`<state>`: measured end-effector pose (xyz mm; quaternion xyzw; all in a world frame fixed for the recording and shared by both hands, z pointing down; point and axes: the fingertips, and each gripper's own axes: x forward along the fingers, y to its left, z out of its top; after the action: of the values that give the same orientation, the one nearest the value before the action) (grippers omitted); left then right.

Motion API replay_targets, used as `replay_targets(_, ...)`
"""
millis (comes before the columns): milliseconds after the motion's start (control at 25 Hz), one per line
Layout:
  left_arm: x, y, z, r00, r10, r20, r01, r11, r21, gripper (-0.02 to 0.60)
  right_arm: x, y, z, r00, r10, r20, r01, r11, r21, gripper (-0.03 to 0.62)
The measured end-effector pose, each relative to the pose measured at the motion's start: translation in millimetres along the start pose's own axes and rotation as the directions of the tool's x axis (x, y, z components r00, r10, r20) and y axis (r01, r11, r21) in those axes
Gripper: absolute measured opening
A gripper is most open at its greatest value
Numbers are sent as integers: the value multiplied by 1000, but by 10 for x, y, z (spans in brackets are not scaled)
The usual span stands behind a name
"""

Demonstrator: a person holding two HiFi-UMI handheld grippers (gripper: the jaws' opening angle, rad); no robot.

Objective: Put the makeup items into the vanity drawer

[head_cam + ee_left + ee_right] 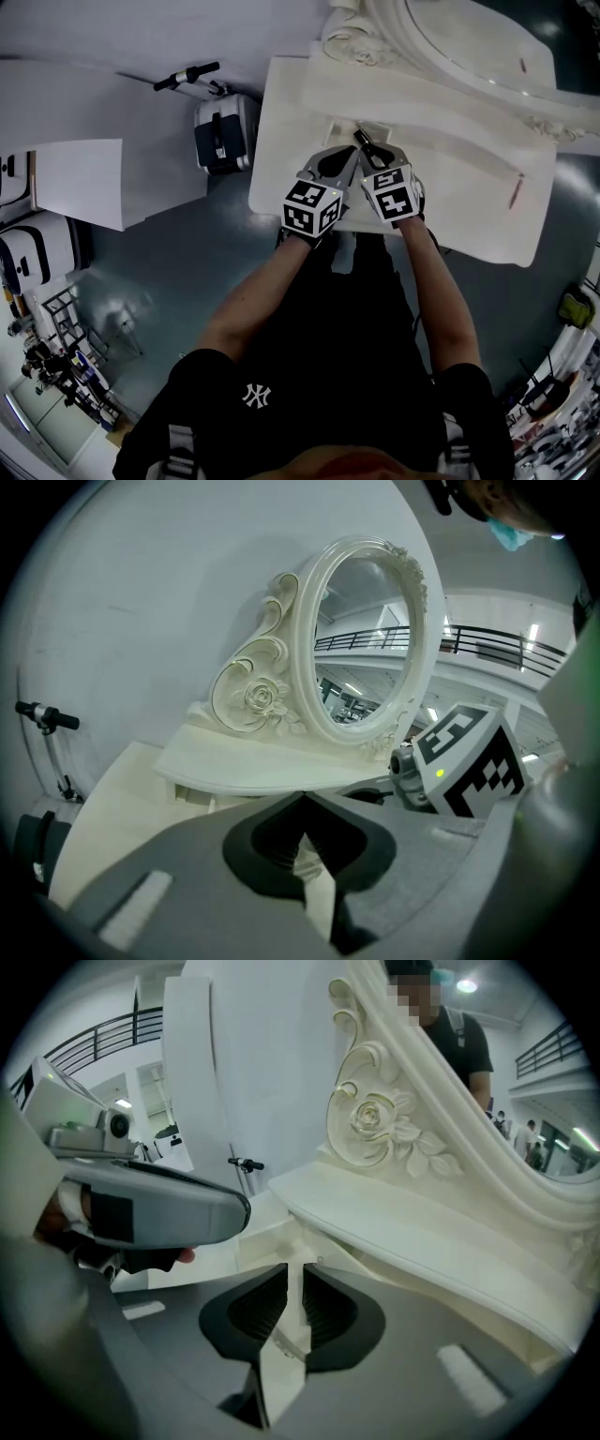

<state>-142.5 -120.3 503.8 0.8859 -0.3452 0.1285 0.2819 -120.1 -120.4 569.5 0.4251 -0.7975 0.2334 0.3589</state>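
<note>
In the head view both grippers sit side by side at the front middle of the white vanity table. Their tips lie close to a small drawer under the raised shelf. My left gripper is shut, its tips touching, with nothing between them. My right gripper is also shut, with only a thin slit between its jaws and nothing held; the drawer box is just beyond. A thin red stick lies on the table top to the right. I cannot tell whether the drawer is open.
The oval carved mirror stands at the back of the table. Left of the table are a dark bag and a scooter handlebar. A person stands behind the mirror frame. Racks of clutter fill the lower left floor.
</note>
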Motion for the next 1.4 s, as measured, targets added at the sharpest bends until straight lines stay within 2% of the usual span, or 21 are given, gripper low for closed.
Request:
replay_targets(200, 89, -249, 31, 999, -48, -5, 49, 998, 28, 0, -290, -184, -3, 995, -73, 65, 69, 995, 68, 26)
replay_targets(640, 388, -1028, 86, 982, -188, -28, 190, 978, 90, 0, -1036, -671, -342, 966, -220, 135, 186, 957, 224, 26)
replay_targets(880, 640, -1520, 130, 961, -274, -47, 277, 953, 123, 0, -1469, -1017, -621, 939, -309, 150, 248, 912, 327, 26)
replay_targets(1080, 853, -1931, 117, 935, -347, -77, 355, 924, 140, 0, -1763, -1291, -851, 915, -377, 146, 296, 870, 394, 26)
replay_targets(1400, 1197, -2413, -9, 898, -419, -133, 436, 888, 146, 0, -2064, -1646, -1254, 889, -446, 108, 347, 807, 478, 25)
